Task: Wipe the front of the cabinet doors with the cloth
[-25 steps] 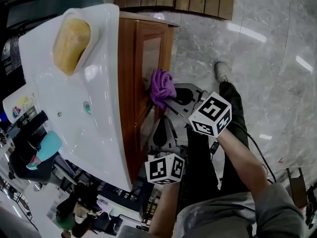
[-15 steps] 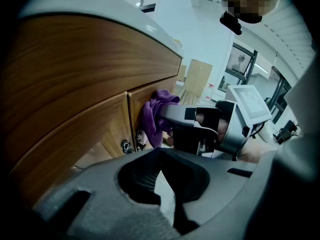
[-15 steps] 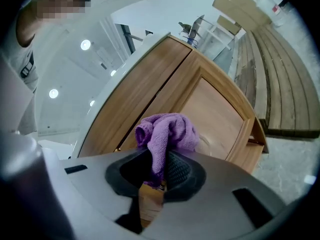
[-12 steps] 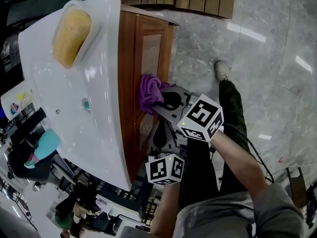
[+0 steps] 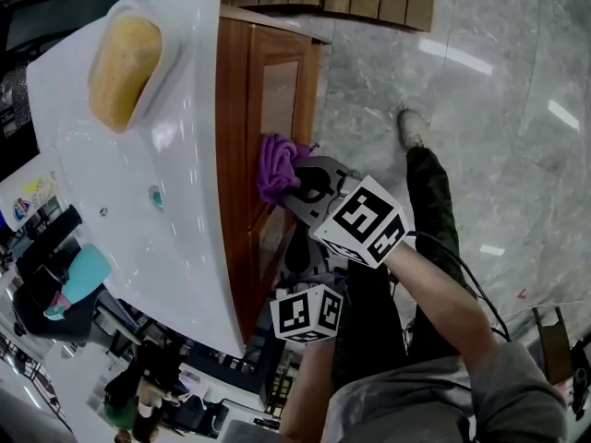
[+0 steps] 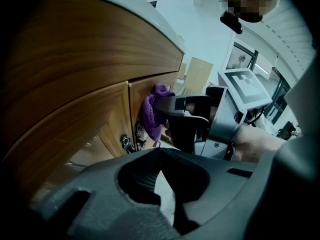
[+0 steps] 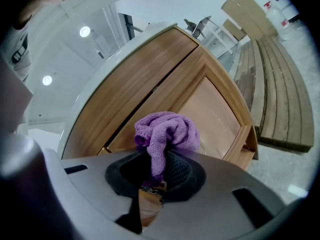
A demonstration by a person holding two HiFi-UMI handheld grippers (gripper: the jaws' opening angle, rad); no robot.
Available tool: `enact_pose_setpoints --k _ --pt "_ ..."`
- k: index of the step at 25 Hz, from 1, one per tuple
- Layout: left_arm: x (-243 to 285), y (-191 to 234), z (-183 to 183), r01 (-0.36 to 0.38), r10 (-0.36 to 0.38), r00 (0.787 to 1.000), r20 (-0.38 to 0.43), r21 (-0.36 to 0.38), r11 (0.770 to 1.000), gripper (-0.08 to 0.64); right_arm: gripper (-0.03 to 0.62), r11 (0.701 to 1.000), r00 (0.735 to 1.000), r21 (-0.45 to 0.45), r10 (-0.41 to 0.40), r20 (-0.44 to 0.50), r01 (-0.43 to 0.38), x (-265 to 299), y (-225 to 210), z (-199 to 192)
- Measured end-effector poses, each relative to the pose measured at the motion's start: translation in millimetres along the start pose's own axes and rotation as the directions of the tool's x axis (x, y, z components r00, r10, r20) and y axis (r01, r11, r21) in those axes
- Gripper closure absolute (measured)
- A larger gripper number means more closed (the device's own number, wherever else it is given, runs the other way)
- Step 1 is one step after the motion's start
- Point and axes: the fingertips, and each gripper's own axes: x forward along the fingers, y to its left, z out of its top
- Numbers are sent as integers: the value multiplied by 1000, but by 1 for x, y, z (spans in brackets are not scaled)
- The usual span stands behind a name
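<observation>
The right gripper (image 5: 297,185) is clamped on the bunched purple cloth (image 5: 277,166), which is against the cabinet door (image 5: 280,100); the left gripper (image 6: 160,153) is closed and empty.

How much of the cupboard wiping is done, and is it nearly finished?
Done: the purple cloth is picked up and pinched in the right gripper. In hand: it sits against the wooden door, near the middle handles. The left gripper is shut, empty and held back. Left: no marks show which wood is already wiped, so I can't say how much remains; probably both doors need more passes.
</observation>
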Motion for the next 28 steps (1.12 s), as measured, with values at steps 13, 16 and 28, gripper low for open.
enact_pose_setpoints --k 13,16,28 --pt "11 -6 2 15 -15 1000 -16 2 1000 554 529 997 994 -22 -75 -75 74 10 -30 -16" --pt "13 -5 4 15 -15 1000 -17 3 1000 554 529 995 991 -25 -95 -98 93 13 -41 -24" --pt "23 -1 2 17 -17 999 -35 -4 1000 554 529 986 963 -46 -169 -210 163 28 -85 -60"
